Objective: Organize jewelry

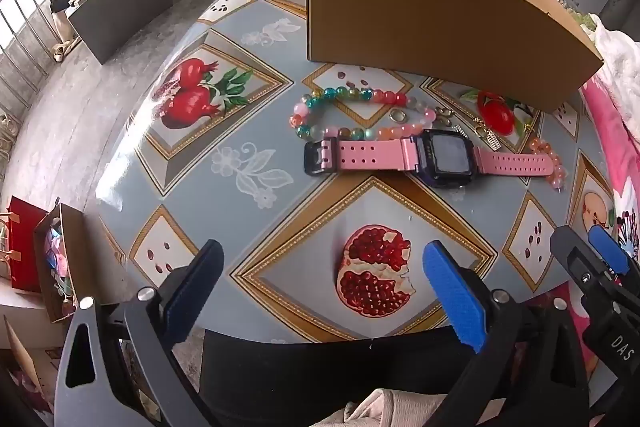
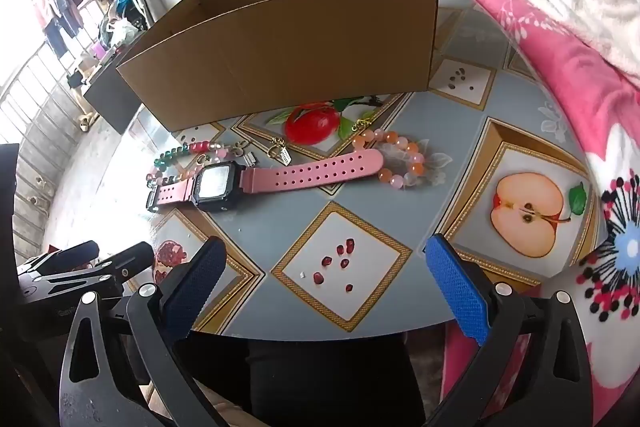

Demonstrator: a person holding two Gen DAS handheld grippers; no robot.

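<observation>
Watch (image 1: 416, 157): lies flat on the surface (image 1: 248, 131) at centre frame in the left wrist view, long axis running left to right across the picture. Pink perforated strap, dark square case with the screen facing up, dark buckle at the left end. In the right wrist view its long axis tilts slightly, the free strap end (image 2: 360, 163) higher toward the right.

Multicoloured bead bracelet (image 1: 340, 113): an elongated loop just behind the watch, touching the strap; beads are teal, green, pink and orange. Orange-and-pink bead bracelet (image 2: 400, 159): a round loop at the strap's right end, partly under it. Small gold rings and charms (image 1: 486, 135) lie scattered between the watch and the cardboard box (image 1: 432, 19).

Box: open-topped, standing behind all the items, in the upper half of both frames.

Left tool (image 1: 320, 291): released, fingers wide apart, low in frame over the near edge of the surface, holding nothing. Right tool (image 2: 324, 287): likewise released and holding nothing.
</observation>
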